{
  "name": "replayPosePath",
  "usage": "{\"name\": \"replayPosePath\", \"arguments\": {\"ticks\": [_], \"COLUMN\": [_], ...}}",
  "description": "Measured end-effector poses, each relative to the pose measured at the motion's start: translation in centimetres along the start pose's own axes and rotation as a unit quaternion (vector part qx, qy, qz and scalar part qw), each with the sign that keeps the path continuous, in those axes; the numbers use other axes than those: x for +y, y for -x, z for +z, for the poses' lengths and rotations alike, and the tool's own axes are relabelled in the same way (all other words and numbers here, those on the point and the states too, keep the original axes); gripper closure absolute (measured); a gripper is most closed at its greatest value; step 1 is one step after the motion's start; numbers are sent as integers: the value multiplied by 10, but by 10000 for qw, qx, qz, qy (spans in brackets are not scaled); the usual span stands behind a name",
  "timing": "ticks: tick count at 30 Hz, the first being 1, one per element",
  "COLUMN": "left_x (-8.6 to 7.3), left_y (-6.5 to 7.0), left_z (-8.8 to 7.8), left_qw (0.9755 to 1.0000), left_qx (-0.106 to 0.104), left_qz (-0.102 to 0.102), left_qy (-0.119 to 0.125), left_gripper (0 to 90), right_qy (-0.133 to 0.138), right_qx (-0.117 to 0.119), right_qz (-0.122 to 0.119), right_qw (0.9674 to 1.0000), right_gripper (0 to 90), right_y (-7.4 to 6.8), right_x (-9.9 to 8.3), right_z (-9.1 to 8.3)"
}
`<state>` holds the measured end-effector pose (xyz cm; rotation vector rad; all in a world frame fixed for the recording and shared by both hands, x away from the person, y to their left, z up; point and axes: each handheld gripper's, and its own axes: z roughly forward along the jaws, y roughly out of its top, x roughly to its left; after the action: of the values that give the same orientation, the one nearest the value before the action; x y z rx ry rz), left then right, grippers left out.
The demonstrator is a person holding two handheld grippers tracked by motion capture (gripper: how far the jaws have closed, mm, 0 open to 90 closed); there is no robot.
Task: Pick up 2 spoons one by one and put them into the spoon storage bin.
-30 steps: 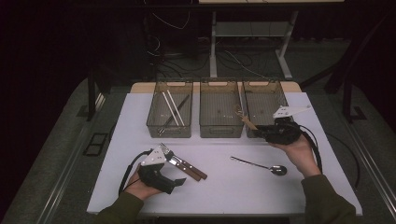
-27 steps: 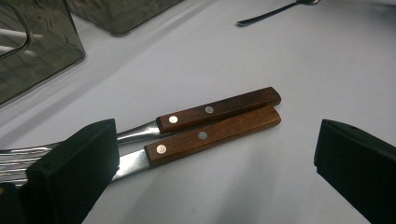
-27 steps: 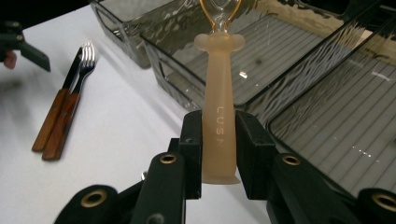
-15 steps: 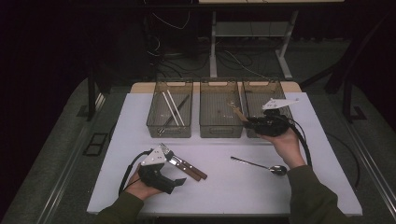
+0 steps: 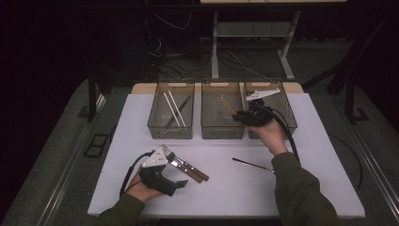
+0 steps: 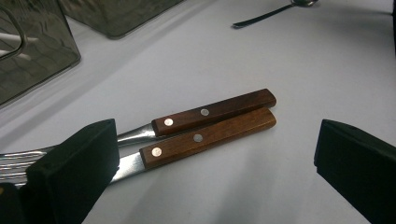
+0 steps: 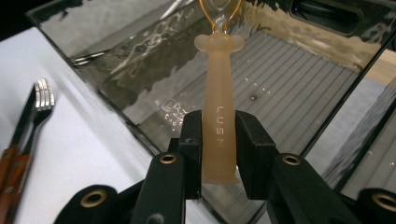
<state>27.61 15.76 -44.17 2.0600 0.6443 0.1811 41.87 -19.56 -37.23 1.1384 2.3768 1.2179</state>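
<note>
Two wood-handled forks side by side on desk, spoon nearby; white sticks in left bin.

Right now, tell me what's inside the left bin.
The left bin holds two pale sticks and a dark stick leaning inside, like chopsticks. Its tinted walls blur their lower ends, so anything small on the floor can't be made out.

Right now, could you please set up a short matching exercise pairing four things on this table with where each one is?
Things:
1. Tan utensil
2. Two wood-handled forks
3. Spoon
4. White sticks

Places:
A. In the left bin
B. Lying alone on the white table
C. Clamped in the right claw, over the middle bin
D. Side by side before the open left claw

Pairs: 1-C, 2-D, 3-B, 4-A
</note>
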Motion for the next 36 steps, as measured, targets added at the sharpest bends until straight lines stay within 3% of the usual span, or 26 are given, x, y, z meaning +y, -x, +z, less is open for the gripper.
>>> {"name": "replayPosePath", "arguments": {"ticks": [8, 17, 21, 29, 36], "left_x": [0, 0, 0, 0, 0], "left_y": [0, 0, 0, 0, 0], "left_z": [0, 0, 0, 0, 1], "left_qw": [10000, 10000, 10000, 10000, 10000], "left_qx": [-14, -20, -22, -20, -17], "left_qz": [11, 18, 16, 7, 1], "left_qy": [6, 9, 10, 8, 4], "left_gripper": [0, 0, 0, 0, 0], "right_qy": [-338, -446, -305, -178, -55], "right_qx": [-123, -206, -204, 28, 282], "right_qz": [117, 84, 136, 301, 181], "right_qw": [9993, 9988, 9992, 9994, 9994], "right_gripper": [737, 726, 618, 475, 352], "right_y": [6, 7, 9, 9, 6], "right_x": [1, 4, 5, 5, -1], "right_z": [21, 28, 27, 19, 4]}}
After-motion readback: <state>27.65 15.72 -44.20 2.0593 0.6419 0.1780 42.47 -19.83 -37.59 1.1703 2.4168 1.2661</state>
